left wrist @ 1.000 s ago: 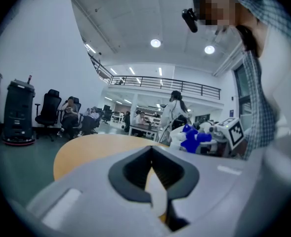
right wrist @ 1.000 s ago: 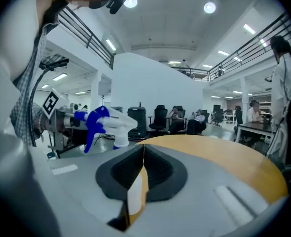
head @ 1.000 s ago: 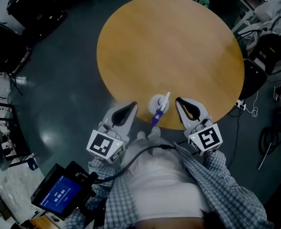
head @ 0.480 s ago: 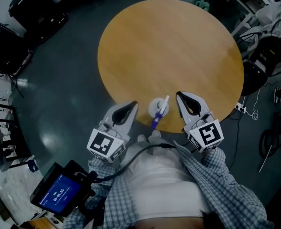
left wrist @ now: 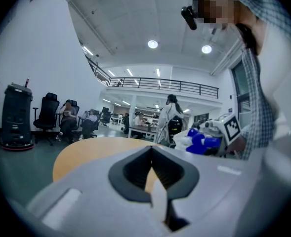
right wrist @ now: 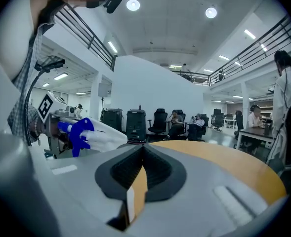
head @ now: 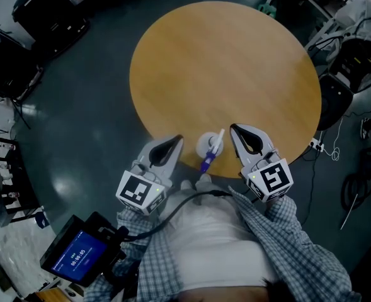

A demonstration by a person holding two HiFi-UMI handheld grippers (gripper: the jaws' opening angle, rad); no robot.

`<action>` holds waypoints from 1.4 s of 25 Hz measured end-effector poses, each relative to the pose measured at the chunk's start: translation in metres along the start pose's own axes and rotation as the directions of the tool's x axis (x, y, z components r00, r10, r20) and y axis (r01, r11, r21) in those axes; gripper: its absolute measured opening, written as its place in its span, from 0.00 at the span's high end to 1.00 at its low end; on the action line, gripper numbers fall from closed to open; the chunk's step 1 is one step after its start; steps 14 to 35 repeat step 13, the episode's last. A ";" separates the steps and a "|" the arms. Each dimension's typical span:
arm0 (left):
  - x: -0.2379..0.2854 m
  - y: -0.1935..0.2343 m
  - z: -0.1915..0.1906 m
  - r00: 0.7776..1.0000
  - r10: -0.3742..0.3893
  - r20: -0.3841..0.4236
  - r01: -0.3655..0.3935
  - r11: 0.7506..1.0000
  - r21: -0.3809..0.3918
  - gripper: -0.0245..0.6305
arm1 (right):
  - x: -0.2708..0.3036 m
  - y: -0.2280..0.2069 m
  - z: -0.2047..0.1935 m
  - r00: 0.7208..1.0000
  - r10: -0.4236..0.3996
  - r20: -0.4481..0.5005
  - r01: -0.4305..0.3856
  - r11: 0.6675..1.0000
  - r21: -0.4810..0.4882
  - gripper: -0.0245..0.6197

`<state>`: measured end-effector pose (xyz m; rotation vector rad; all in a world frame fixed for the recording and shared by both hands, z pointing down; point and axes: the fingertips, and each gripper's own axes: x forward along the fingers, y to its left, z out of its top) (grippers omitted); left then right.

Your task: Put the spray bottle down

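Observation:
The spray bottle [head: 208,147], white with a blue trigger, stands at the near edge of the round wooden table [head: 226,68]. It is between my two grippers and neither touches it. To its left, my left gripper [head: 174,141] is shut and empty. My right gripper [head: 235,131], on the bottle's other side, is shut as well with nothing in it. The left gripper view has the bottle's blue head [left wrist: 203,141] off to the right of the shut left gripper [left wrist: 151,150]. In the right gripper view the bottle [right wrist: 88,134] shows to the left of the shut right gripper [right wrist: 143,147].
Dark floor surrounds the table. Black office chairs [head: 46,11] stand at the upper left; chairs, bags and cables [head: 355,74] crowd the right. A small lit screen [head: 78,253] hangs at the person's side. People [left wrist: 171,113] sit and stand in the hall beyond.

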<state>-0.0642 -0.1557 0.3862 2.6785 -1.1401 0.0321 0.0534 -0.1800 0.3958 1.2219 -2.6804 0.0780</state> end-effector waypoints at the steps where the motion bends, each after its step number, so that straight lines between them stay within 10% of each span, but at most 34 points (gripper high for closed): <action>1: 0.000 0.000 -0.001 1.000 0.000 -0.001 0.000 1.000 -0.001 0.96 | 0.001 0.000 -0.001 1.000 0.002 -0.003 -0.002 1.000 -0.001 0.96; 35: -0.002 0.005 -0.004 1.000 0.008 -0.006 -0.008 1.000 -0.006 0.96 | 0.005 0.000 -0.005 1.000 0.018 -0.023 -0.018 1.000 -0.011 0.96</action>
